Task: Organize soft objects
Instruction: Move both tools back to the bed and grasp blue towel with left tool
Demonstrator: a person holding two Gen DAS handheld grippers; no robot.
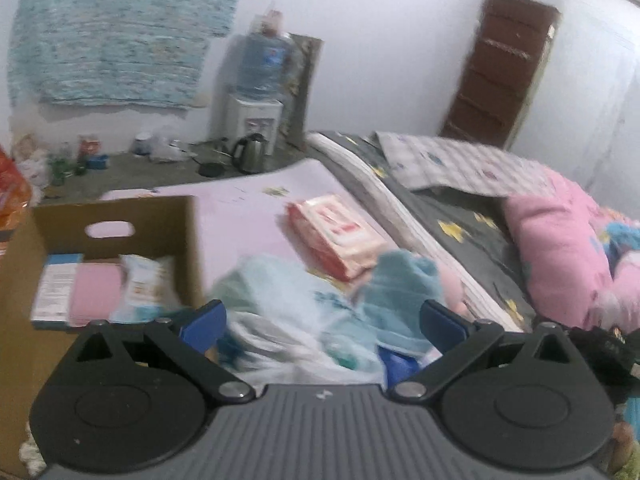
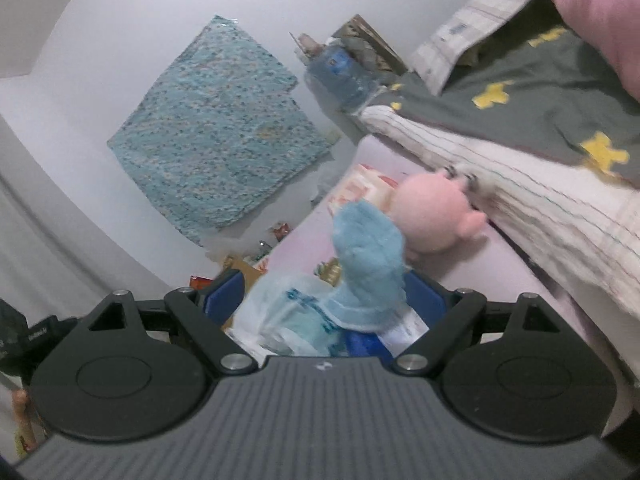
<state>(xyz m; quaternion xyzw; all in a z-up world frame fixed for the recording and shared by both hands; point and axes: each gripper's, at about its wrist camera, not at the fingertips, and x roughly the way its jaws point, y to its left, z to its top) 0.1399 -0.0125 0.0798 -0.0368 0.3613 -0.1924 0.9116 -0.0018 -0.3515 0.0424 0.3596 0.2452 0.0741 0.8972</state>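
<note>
Scene: a pale pink desk beside a bed; both views are motion-blurred

Cardboard box: box with a hand slot stands at the left of the desk; already inside are a folded pink cloth, a white-and-blue packet and a soft white pack

Pile to sort: a clear plastic bag with blue print lies crumpled on the desk just ahead of both grippers; a light blue fluffy towel rests on it, one end standing up

Other items: a red-and-white tissue pack lies further back on the desk; a pink plush toy sits against the edge of the bed

Left gripper: left gripper released, jaws spread wide, nothing pressed between the pads; the bag lies below the gap

Right gripper: right gripper also released; towel and bag sit between its jaws, though the blur makes it hard to say whether either pad touches them

Handling, towel: judged light, limp and grippy; pinch a thick fold near the middle, or it will trail

Handling, bag: judged slippery and thin; take a bunched handful, not a single skin

Handling, plush and tissue pack: judged light and squashy; grip across the body

Risk: lifting the towel may drag the bag along
</note>
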